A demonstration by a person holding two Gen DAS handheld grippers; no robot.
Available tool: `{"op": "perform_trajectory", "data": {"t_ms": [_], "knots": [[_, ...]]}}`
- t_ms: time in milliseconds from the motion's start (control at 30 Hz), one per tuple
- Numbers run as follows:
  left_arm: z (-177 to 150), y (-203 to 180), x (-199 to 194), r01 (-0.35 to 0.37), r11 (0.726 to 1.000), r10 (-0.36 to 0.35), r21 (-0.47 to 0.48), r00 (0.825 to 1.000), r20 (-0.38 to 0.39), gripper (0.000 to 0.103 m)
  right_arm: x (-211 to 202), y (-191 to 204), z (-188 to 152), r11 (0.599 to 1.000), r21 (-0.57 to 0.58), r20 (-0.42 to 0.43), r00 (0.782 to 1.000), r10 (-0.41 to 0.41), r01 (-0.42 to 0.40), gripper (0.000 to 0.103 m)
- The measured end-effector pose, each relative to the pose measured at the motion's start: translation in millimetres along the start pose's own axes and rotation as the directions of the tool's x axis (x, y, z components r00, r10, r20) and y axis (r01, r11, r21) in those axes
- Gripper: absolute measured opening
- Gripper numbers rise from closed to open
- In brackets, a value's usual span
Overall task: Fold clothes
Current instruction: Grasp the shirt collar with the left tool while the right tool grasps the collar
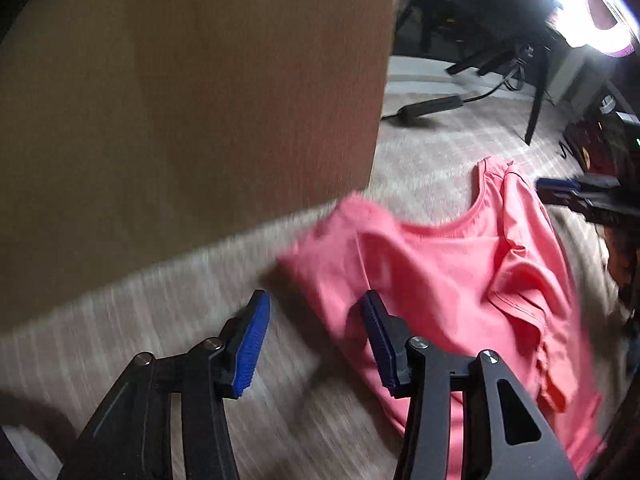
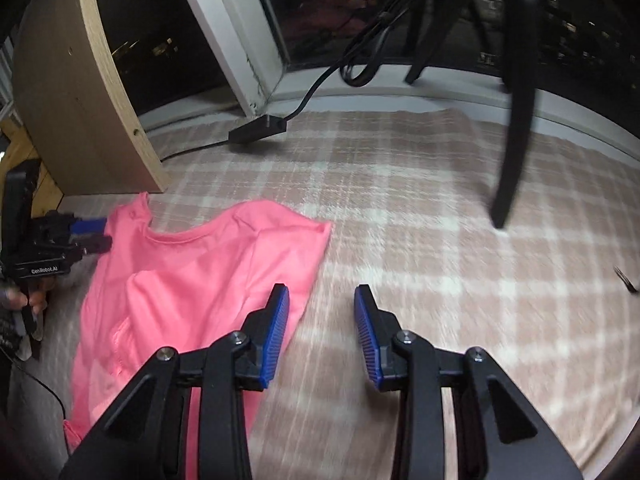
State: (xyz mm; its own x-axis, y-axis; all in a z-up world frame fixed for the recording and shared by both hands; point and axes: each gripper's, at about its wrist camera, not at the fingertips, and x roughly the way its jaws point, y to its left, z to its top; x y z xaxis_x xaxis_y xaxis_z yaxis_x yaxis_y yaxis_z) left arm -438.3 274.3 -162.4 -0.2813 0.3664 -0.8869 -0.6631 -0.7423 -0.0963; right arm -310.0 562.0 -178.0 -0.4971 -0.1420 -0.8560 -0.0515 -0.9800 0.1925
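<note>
Below, a plaid blanket carries a pink T-shirt lying partly folded beside a wooden panel, while the left gripper and right gripper hover open and empty over its opposite edges.

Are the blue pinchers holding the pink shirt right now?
No. Both the left gripper and the right gripper are open with nothing between their pads. The pink shirt lies loose on the checked blanket.
</note>
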Motion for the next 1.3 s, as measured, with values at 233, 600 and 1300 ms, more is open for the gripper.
{"op": "perform_trajectory", "data": {"t_ms": [233,600,1300], "knots": [[12.7,2.3,7.8,0.062,0.998,-0.062,-0.001,0.998,0.009,0.050,14.1,-1.0,19.9,0.995,-0.076,0.009,0.998,0.065,-0.064,0.042],[13.2,-4.9,-10.6,0.158,0.987,-0.158,0.017,0.985,0.073,0.003,-1.4,25.1,13.8,0.982,-0.172,0.082,0.992,0.095,-0.080,0.004],[-218.0,-116.0,-175.0,0.262,0.961,-0.274,0.088,0.944,0.182,0.003,-205.3,123.2,-243.7,0.979,-0.202,0.251,0.967,0.049,0.003,0.004]]}}
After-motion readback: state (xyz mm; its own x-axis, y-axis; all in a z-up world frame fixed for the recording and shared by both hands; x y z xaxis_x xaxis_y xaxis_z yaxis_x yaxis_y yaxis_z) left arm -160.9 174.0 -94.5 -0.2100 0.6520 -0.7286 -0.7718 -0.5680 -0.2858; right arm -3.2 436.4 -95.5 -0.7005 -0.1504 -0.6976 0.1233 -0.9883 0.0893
